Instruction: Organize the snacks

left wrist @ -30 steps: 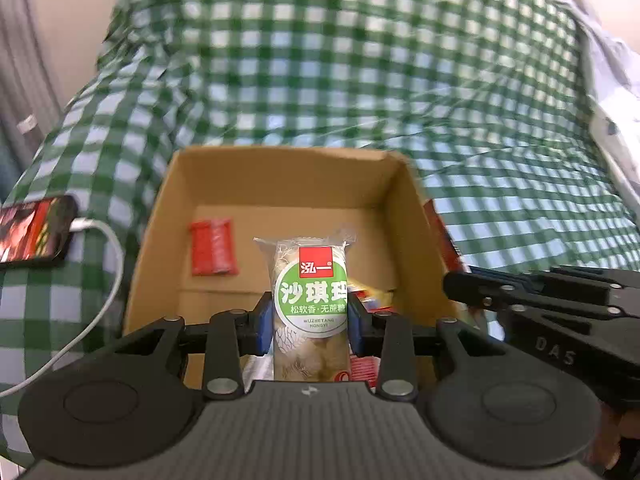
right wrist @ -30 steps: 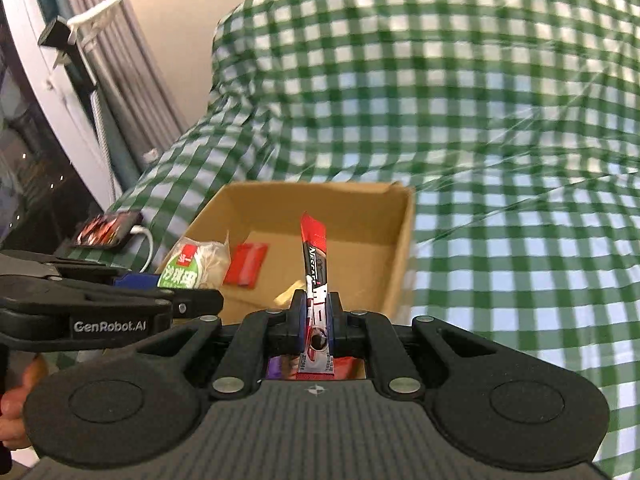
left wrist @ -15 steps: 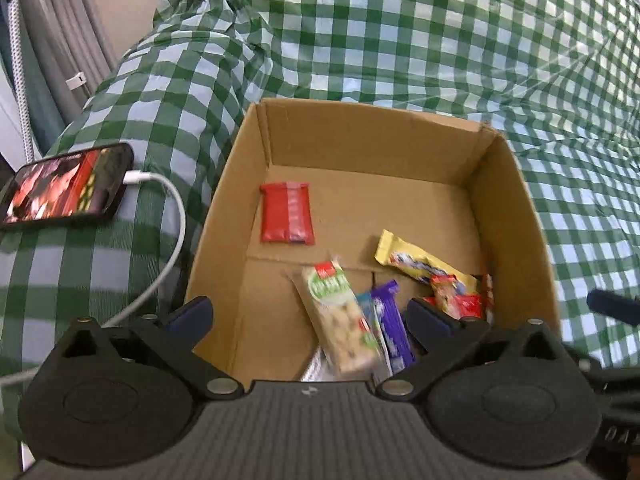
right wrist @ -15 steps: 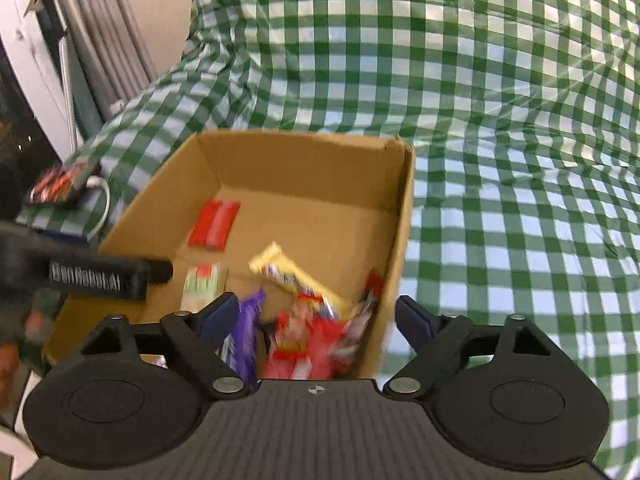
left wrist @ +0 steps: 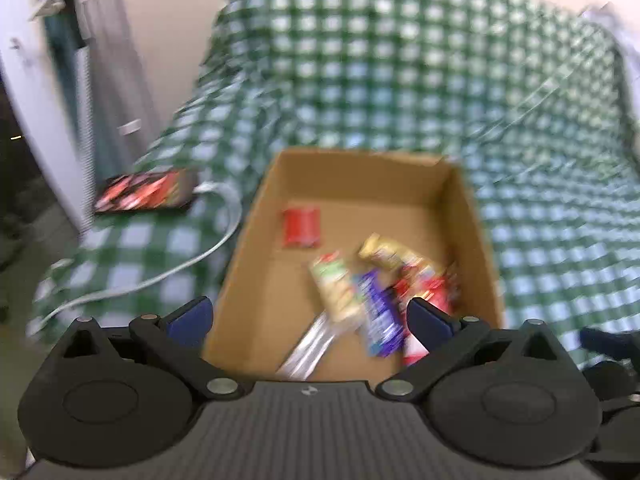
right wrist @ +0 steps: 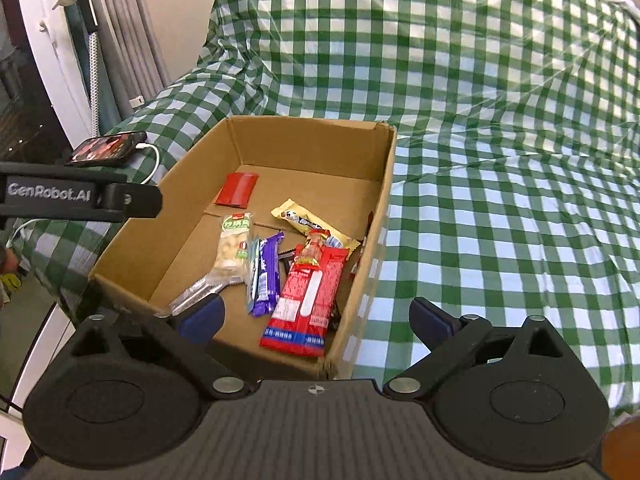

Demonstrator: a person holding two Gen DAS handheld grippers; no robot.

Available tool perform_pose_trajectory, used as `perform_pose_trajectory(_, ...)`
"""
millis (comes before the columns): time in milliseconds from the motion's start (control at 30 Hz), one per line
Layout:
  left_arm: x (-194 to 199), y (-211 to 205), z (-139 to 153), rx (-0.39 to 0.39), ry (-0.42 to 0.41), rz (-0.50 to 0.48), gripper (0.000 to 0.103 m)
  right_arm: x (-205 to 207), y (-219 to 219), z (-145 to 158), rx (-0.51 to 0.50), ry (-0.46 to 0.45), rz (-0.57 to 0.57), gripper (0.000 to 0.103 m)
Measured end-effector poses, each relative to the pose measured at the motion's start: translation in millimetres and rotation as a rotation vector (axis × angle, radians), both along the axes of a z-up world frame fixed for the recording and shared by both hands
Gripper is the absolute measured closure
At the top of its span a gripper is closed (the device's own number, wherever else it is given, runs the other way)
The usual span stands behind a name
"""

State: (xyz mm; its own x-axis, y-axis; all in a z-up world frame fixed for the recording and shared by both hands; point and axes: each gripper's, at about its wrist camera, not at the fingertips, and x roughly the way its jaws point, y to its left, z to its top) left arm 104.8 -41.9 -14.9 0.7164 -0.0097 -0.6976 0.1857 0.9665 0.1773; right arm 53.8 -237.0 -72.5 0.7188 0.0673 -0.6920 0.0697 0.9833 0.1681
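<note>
An open cardboard box (right wrist: 372, 240) sits on the green checked cover. In it lie a green-labelled snack pack (right wrist: 234, 248), a purple bar (right wrist: 264, 276), a large red pack (right wrist: 312, 300), a yellow bar (right wrist: 312, 226) and a small red pack (right wrist: 237, 194). A thin red stick (right wrist: 366, 240) leans on the right wall. My right gripper (right wrist: 316, 316) hangs over the box's near corner, its jaws still opening, holding nothing. My left gripper (left wrist: 308, 316) stands open and empty before the box (left wrist: 248, 248); this view is blurred.
A phone (right wrist: 108, 148) with a white cable lies on the cover left of the box. Curtains and a white stand (right wrist: 92, 40) rise at the far left. The checked cover (right wrist: 500, 160) spreads to the right and behind the box.
The left gripper let go of the green-labelled pack and the right let go of the thin red stick; both now lie in the box. Both grippers opened wide and drew back.
</note>
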Motion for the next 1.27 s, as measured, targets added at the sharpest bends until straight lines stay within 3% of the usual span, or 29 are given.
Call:
perform_pose_trajectory(100, -20, 1, -1, 0.090, 0.007, -0.026, 0.000, -15, 4, 2, -0.008, -0.008, 0.003, 0.004)
perform_pose_trajectory(200, -36, 6, -4, 0.125, -0.021, 0.008, 0.000, -27, 8, 7, -0.030, -0.036, -0.007, 0.002)
perform_pose_trajectory(333, -42, 13, -10, 0.092, 0.046, -0.016, 0.000, -39, 10, 15, -0.047, -0.074, -0.024, 0.001)
perform_pose_trajectory(533, -54, 22, -5, 0.029, 0.027, -0.023, 0.000, -52, 21, 22, -0.093, -0.129, 0.008, 0.001)
perform_pose_trajectory(800, -46, 31, -5, -0.054, 0.043, -0.003, 0.000, -42, 34, 16, -0.132, -0.089, 0.051, 0.001)
perform_pose_trajectory(1100, -45, 20, -7, 0.000, 0.020, -0.010, 0.000, -43, 29, 15, -0.140, -0.085, 0.030, 0.001)
perform_pose_trajectory(1267, -44, 25, -7, -0.019, 0.024, 0.023, 0.000, -45, 28, 15, -0.129, -0.094, 0.046, 0.001)
